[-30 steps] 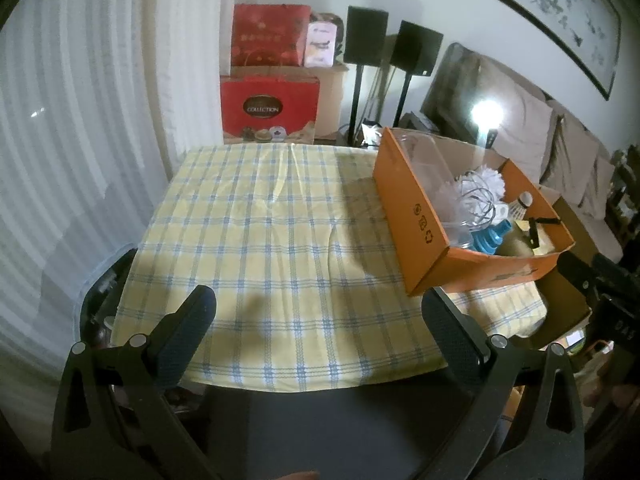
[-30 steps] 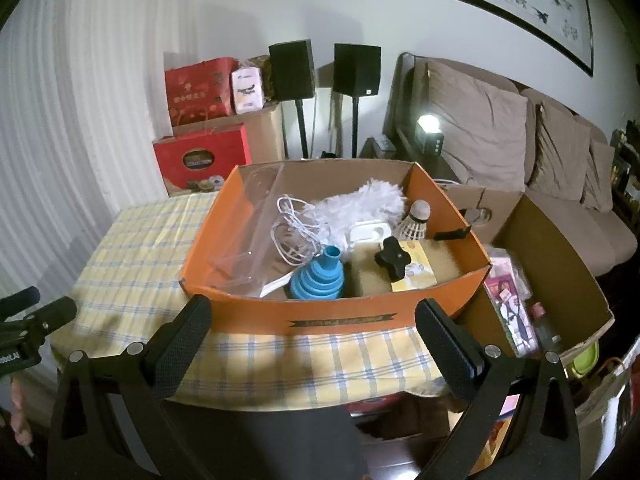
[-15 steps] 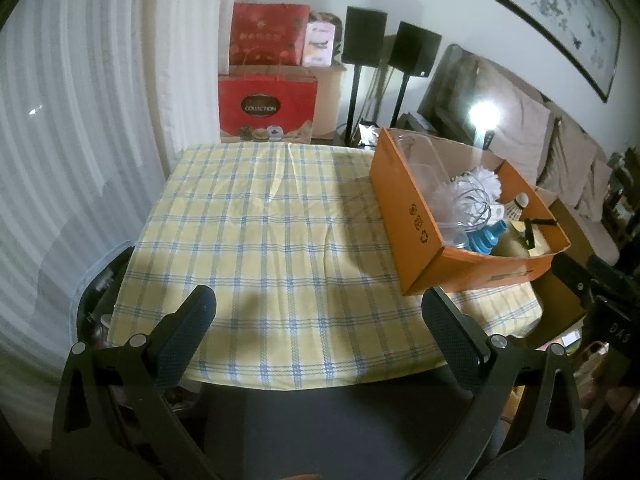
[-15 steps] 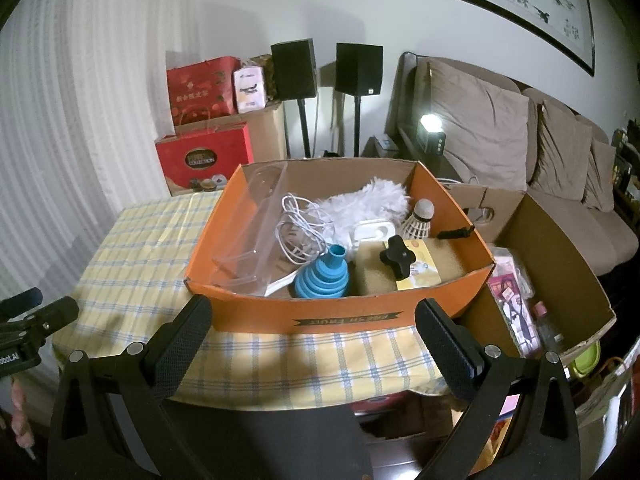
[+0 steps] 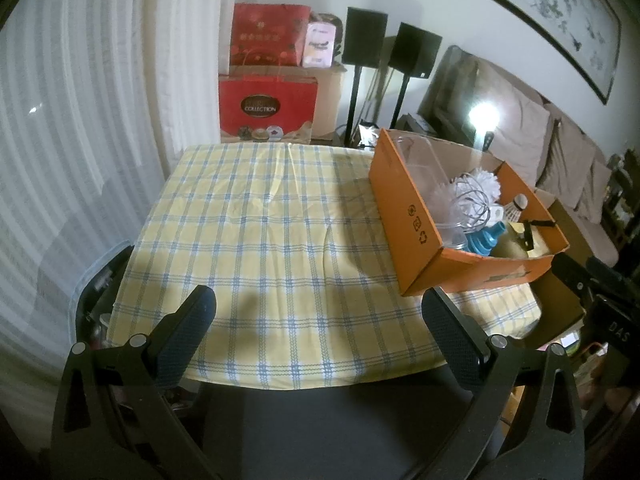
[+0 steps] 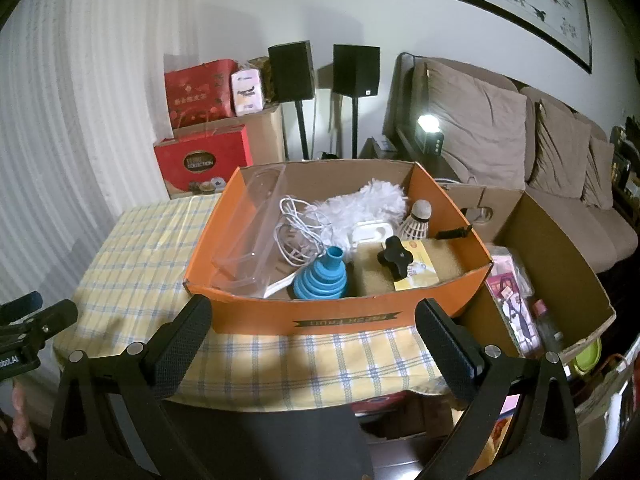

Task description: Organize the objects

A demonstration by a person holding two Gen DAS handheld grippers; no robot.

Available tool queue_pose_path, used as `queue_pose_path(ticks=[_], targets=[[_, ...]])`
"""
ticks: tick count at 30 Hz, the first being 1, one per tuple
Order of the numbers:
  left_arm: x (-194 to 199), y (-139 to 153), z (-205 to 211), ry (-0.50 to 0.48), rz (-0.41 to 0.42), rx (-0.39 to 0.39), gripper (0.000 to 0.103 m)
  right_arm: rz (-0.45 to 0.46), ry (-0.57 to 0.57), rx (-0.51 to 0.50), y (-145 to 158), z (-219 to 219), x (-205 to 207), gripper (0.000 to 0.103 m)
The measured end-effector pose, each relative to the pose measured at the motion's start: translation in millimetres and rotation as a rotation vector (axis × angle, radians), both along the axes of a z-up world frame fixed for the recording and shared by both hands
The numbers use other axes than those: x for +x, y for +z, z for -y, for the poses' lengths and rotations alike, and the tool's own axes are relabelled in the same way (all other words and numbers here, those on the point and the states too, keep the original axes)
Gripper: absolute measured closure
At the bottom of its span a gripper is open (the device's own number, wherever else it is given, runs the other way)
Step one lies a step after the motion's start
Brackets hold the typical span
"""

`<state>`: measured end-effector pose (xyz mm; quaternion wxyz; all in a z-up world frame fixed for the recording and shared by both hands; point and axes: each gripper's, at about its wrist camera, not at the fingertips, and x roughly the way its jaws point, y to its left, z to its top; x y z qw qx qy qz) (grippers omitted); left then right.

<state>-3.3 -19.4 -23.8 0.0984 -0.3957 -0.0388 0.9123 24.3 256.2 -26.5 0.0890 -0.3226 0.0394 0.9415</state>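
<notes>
Both the left gripper (image 5: 319, 316) and right gripper (image 6: 313, 322) hang with jaws released and empty, the orange box (image 6: 340, 314) just ahead of the right jaws (crowded inside), so reaching for the blue collapsible funnel (image 6: 321, 278) could snag the white cable (image 6: 294, 234).

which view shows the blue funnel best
The right wrist view. There the blue funnel stands near the front wall of the orange box, its ribbed cone and spout in plain sight. In the left wrist view the box wall hides most of it, leaving only the spout and upper ribs.
</notes>
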Motion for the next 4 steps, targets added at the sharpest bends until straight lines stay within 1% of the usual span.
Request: queue_pose_path(ticks=[4], targets=[[0.3, 0.3, -1.9, -0.001, 0.000, -0.006, 0.000, 0.002, -0.002, 0.001, 0.0, 0.3, 0.4, 0.001]])
